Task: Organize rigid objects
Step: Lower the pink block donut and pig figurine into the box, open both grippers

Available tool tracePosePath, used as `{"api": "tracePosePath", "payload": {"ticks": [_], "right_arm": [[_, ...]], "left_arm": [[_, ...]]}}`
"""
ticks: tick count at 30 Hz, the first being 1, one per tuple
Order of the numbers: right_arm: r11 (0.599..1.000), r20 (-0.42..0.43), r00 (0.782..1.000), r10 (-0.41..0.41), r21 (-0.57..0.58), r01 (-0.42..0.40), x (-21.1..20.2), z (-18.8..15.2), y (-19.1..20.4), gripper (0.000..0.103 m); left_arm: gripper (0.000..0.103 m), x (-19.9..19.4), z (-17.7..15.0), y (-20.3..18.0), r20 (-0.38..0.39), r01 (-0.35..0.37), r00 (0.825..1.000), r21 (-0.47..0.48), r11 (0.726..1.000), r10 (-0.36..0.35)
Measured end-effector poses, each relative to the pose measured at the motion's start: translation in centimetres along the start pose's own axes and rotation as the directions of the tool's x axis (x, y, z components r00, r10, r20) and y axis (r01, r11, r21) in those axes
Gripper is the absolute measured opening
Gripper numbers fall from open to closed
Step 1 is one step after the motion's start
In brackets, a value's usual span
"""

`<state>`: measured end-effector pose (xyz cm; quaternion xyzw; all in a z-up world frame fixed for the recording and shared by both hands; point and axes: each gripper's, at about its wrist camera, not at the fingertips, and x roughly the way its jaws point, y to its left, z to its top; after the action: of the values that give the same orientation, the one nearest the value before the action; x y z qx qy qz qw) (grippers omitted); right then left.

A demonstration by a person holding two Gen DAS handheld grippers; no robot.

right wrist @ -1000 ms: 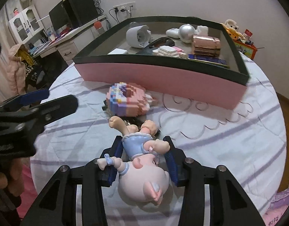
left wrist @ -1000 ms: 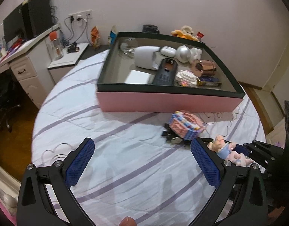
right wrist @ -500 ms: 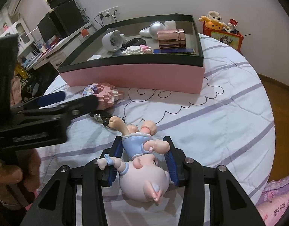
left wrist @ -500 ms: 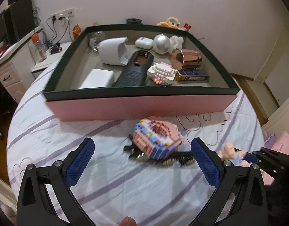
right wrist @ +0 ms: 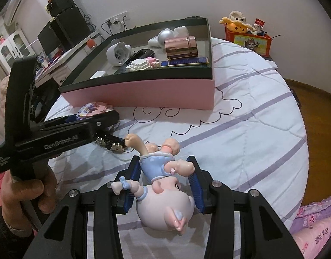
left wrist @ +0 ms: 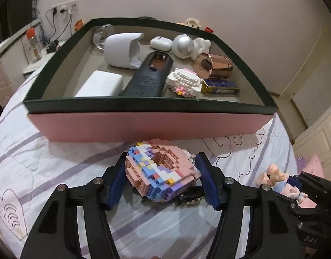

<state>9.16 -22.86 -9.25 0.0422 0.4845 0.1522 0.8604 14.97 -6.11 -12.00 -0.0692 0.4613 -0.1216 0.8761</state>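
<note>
A pink, blue and white brick model [left wrist: 161,172] lies on the quilt in front of the pink box [left wrist: 144,125]. My left gripper [left wrist: 162,179] has it between the blue pads; the jaws are closing and the pads look to touch both its sides. From the right wrist view, the left gripper [right wrist: 109,116] reaches to the brick model [right wrist: 94,108]. My right gripper [right wrist: 164,161] is shut on a pig figurine [right wrist: 163,205] in a blue dress, held head-down just above the quilt. This figurine [left wrist: 277,177] also shows at the right edge of the left wrist view.
A black object with shiny parts [left wrist: 191,196] lies under the brick model. The box holds a white speaker [left wrist: 122,49], a black device [left wrist: 148,75], a white brick model [left wrist: 182,82], a copper cylinder [left wrist: 217,64] and a blue tin [left wrist: 219,87]. A red toy box [right wrist: 247,41] stands behind.
The left gripper moved in and down over the brick model and its wide jaws narrowed around it. The right gripper kept its hold on the figurine and swung sideways.
</note>
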Motion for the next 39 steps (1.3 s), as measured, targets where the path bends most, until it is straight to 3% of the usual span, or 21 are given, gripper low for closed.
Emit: {"api": "tracePosePath", "payload": {"ticks": [13, 22, 29, 34, 39], "right_arm": [[0.999, 0.053, 0.998, 0.024, -0.029, -0.023, -2.5, 0.8, 1.8, 0.044], [0.994, 0.161, 0.987, 0.003, -0.108, 0.015, -5.5, 6.5, 3.7, 0.044], [0.993, 0.174, 0.985, 0.008, -0.116, 0.012, -4.8, 12.4, 4.0, 0.044], [0.996, 0.118, 0.993, -0.014, -0.09, 0.025, -1.5, 15.3, 3.2, 0.044], [0.997, 0.043, 0.998, -0.043, -0.056, 0.045, 2.5, 15.9, 1.9, 0.044]], "left_arm": [[0.063, -7.6, -0.1, 1.3, 0.124, -0.019, 0.992, 0.001, 1.0, 0.019], [0.063, -11.5, 4.7, 1.3, 0.231, -0.032, 0.973, 0.046, 0.998, 0.021], [0.063, -10.3, 8.7, 1.2, 0.239, -0.059, 0.97, 0.06, 0.996, 0.043], [0.063, -7.6, 10.7, 1.2, 0.212, -0.08, 0.975, 0.07, 0.994, 0.063], [0.063, -4.5, 11.1, 1.5, 0.162, -0.089, 0.984, 0.075, 0.993, 0.076]]}}
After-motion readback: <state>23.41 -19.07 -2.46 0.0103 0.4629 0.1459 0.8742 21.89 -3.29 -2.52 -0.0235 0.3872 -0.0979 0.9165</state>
